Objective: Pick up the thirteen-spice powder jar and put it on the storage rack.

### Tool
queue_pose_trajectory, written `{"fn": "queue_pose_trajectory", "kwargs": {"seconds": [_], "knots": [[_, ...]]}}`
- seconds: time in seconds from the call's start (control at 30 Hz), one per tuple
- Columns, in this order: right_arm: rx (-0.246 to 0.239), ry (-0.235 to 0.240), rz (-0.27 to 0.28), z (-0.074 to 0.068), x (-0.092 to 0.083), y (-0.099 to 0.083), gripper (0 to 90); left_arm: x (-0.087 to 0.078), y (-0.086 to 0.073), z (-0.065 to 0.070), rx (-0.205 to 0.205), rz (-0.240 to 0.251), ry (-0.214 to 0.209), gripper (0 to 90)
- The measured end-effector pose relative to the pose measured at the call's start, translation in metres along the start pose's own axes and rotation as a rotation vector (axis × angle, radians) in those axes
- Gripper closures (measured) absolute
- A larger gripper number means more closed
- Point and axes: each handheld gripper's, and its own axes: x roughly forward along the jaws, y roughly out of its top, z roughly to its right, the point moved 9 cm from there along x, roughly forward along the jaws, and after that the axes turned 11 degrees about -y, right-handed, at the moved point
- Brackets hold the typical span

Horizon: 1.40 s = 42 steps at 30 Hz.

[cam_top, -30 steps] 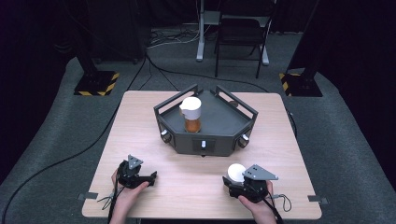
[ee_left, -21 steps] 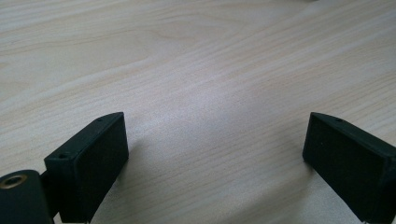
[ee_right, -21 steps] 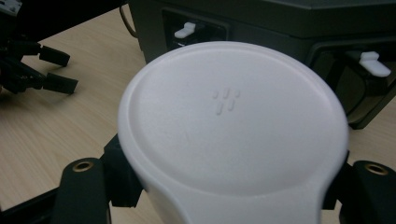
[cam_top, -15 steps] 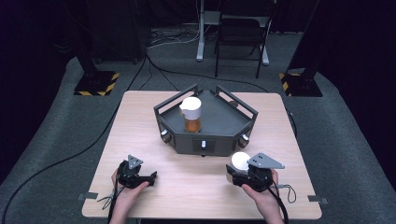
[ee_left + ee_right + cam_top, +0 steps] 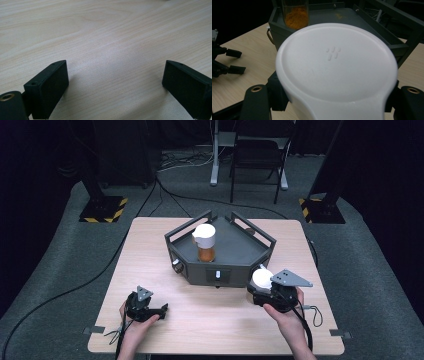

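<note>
Pinching a round white plastic lid (image 5: 337,67), the right gripper (image 5: 272,290) hides its own pads beside the dark metal tray (image 5: 250,255); left gripper (image 5: 145,307) jaws spread over bare wooden table (image 5: 105,37)

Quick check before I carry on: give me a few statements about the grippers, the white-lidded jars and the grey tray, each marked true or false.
1. The right gripper is shut on a white-lidded jar. True.
2. The left gripper holds a jar. False: its jaws stand open over bare table.
3. A jar of orange powder stands in the grey tray. True.
4. The held jar is already inside the tray. False: it is in front of the tray's right corner.
</note>
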Motion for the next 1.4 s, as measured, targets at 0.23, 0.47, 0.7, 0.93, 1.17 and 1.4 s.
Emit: {"fn": "queue_pose_trajectory", "kwargs": {"seconds": [0.23, 0.47, 0.7, 0.93, 1.17, 1.4], "knots": [[0.004, -0.003, 0.003, 0.004, 0.004, 0.015, 29.6, 0.0, 0.0, 0.0, 0.0, 0.0, 0.0, 6.7], [-0.003, -0.02, 0.004, 0.004, 0.011, 0.031, 29.7, 0.0, 0.0, 0.0, 0.002, -0.001, -0.001, 6.6], [-0.001, -0.032, 0.009, 0.007, 0.015, 0.045, 29.7, 0.0, 0.0, 0.0, 0.002, -0.001, -0.001, 6.6], [0.007, -0.039, 0.009, 0.01, 0.021, 0.058, 29.6, 0.0, 0.0, 0.0, 0.003, -0.001, -0.001, 6.6], [0.01, -0.049, 0.023, 0.01, 0.024, 0.072, 29.7, 0.0, 0.0, 0.0, 0.003, -0.001, -0.002, 6.6], [-0.002, -0.057, 0.024, 0.009, 0.031, 0.086, 29.7, 0.0, 0.0, -0.001, 0.003, -0.001, -0.002, 6.6]]}}
